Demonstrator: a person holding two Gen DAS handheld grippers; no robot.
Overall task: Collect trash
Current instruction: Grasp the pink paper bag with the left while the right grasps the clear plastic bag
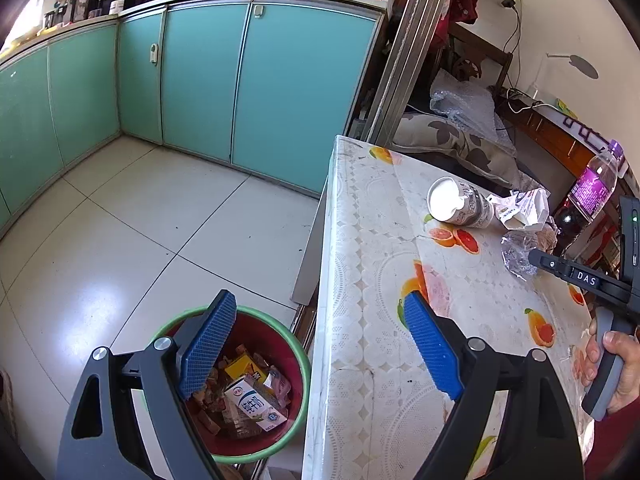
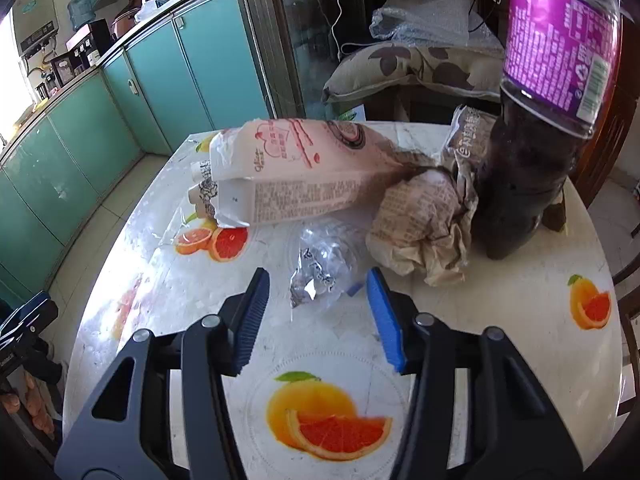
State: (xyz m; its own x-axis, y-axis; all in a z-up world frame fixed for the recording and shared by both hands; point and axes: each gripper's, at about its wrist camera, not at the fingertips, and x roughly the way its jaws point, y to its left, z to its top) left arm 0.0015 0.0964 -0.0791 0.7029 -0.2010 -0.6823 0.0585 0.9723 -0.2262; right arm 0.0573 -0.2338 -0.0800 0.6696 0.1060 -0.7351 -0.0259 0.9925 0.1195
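My left gripper (image 1: 320, 304) is open and empty, held above the red bin with a green rim (image 1: 298, 364), which holds a milk carton (image 1: 256, 404) and wrappers. My right gripper (image 2: 318, 280) is open, its fingers on either side of a crumpled clear plastic wrapper (image 2: 324, 268) on the table; it also shows in the left wrist view (image 1: 534, 258). Behind the wrapper lie a pink milk carton (image 2: 304, 168), a crumpled brown paper ball (image 2: 424, 224) and a purple-label bottle (image 2: 556, 64). A paper cup (image 1: 460, 204) lies on its side.
The table (image 2: 500, 320) has a fruit-print cloth; its edge stands right beside the bin. Teal cabinets (image 1: 200, 88) line the far wall across a tiled floor (image 1: 120, 232). A cushion (image 2: 412, 68) and bubble wrap (image 2: 424, 16) lie beyond the table.
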